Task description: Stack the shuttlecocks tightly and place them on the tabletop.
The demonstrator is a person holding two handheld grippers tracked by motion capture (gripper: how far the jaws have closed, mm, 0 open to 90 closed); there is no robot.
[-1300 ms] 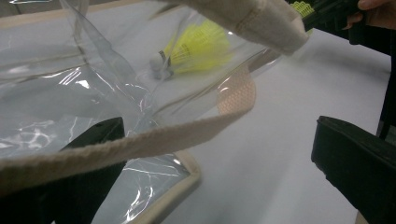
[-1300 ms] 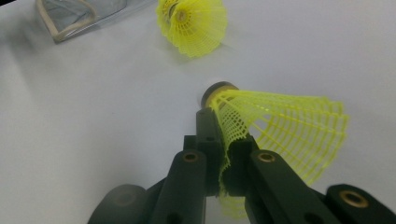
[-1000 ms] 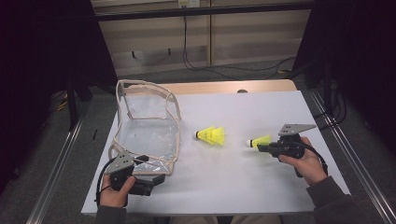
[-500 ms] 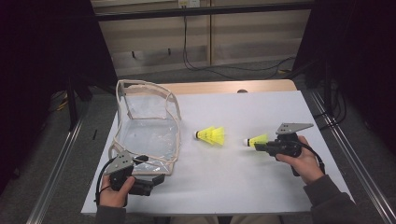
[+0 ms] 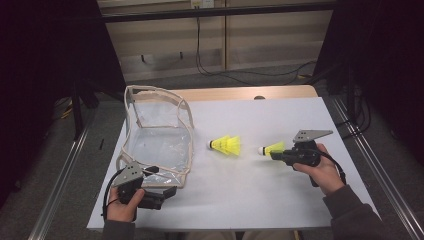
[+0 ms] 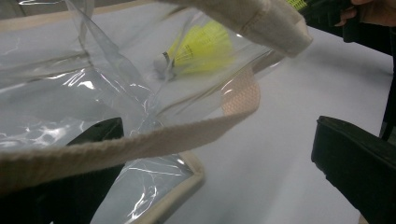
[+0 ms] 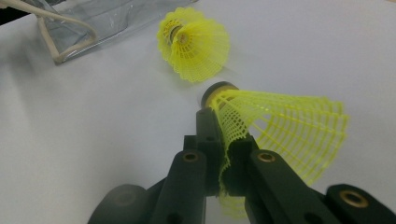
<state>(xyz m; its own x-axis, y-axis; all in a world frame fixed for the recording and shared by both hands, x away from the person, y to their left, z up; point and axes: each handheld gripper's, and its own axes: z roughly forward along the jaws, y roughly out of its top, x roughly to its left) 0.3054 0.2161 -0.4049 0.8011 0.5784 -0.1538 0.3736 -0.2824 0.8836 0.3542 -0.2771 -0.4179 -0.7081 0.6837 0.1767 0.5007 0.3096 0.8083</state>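
Note:
A clear plastic bag (image 5: 159, 136) with beige trim stands open at the table's left. One yellow shuttlecock (image 5: 227, 145) lies on its side mid-table, cork toward the bag. My right gripper (image 5: 276, 154) is shut on a second yellow shuttlecock (image 5: 271, 148), pinching its mesh skirt (image 7: 289, 126) with the cork pointing at the loose shuttlecock (image 7: 196, 42). My left gripper (image 5: 167, 192) sits at the bag's near corner with its jaws wide apart. In the left gripper view the beige trim (image 6: 140, 144) runs across the gap, and one jaw shows through the plastic.
The white table top (image 5: 260, 200) has bare room in front of and between the hands. Metal rails run along both sides of the table, and cables lie on the floor behind it.
My right gripper has carried its shuttlecock slightly left, toward the loose one. The left gripper and bag stay as they were.

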